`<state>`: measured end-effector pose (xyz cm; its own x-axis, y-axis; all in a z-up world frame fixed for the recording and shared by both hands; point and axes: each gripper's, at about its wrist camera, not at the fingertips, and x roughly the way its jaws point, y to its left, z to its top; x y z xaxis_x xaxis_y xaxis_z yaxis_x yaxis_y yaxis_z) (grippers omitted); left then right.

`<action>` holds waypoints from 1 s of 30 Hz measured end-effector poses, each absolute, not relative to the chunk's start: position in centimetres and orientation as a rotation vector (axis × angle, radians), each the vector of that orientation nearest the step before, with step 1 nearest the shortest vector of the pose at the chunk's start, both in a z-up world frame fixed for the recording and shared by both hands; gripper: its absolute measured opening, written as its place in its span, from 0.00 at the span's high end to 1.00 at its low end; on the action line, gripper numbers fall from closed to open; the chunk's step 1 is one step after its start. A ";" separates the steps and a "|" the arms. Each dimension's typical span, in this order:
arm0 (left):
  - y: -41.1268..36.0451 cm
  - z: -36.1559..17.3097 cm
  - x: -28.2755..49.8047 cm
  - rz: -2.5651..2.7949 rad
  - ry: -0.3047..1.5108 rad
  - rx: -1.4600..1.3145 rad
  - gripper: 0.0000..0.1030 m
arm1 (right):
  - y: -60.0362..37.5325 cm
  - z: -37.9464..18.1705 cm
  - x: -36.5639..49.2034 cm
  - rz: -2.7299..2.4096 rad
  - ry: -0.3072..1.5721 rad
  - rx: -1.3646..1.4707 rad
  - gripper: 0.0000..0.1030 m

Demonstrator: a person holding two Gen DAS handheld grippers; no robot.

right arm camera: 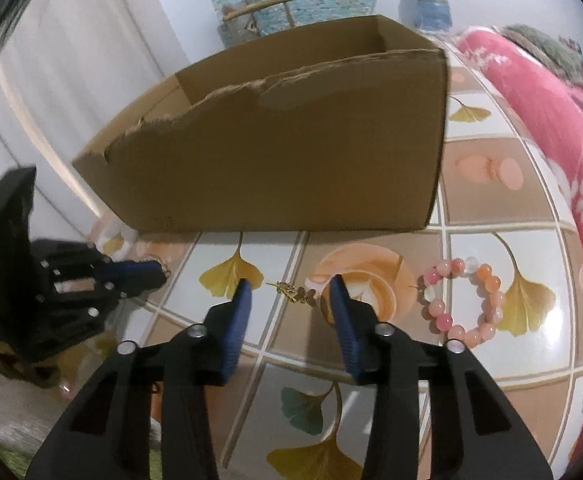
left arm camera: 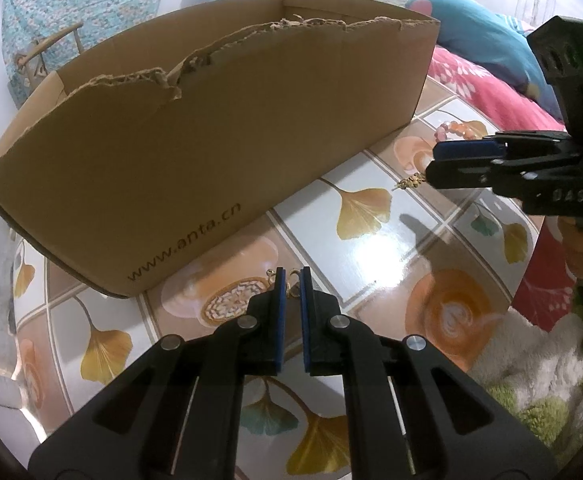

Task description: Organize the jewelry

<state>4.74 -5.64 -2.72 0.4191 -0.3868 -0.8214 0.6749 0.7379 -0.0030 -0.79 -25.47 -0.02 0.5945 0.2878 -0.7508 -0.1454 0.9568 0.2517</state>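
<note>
A small gold earring (left arm camera: 290,285) is pinched between the nearly closed left gripper (left arm camera: 291,280), low by the torn cardboard box (left arm camera: 219,128). Another gold earring (right arm camera: 296,294) is straddled, untouched, by the half-open right gripper (right arm camera: 289,292); a pink bead bracelet (right arm camera: 462,300) is left beside it on the ginkgo-print tablecloth (right arm camera: 491,380).
</note>
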 end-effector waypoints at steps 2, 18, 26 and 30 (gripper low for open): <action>-5.6 -2.7 4.7 -0.686 0.919 0.355 0.94 | -25.0 -0.1 -0.7 0.248 0.899 0.115 0.73; -5.5 -2.7 4.7 -0.699 0.917 0.355 0.93 | -24.6 -0.9 0.8 0.393 0.945 -0.038 0.77; -5.6 -2.8 4.6 -0.701 0.916 0.354 0.92 | -24.0 -1.1 -0.9 0.451 0.981 -0.008 0.77; -5.6 -2.8 4.6 -0.702 0.914 0.355 0.91 | -23.5 -1.0 -1.4 0.437 0.983 -0.008 0.77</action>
<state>4.56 -5.59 -2.82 0.4126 -0.3999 -0.8184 0.6870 0.7266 -0.0087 -1.37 -23.55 -1.02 0.4751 0.3541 -0.8056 -0.3615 0.9132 0.1882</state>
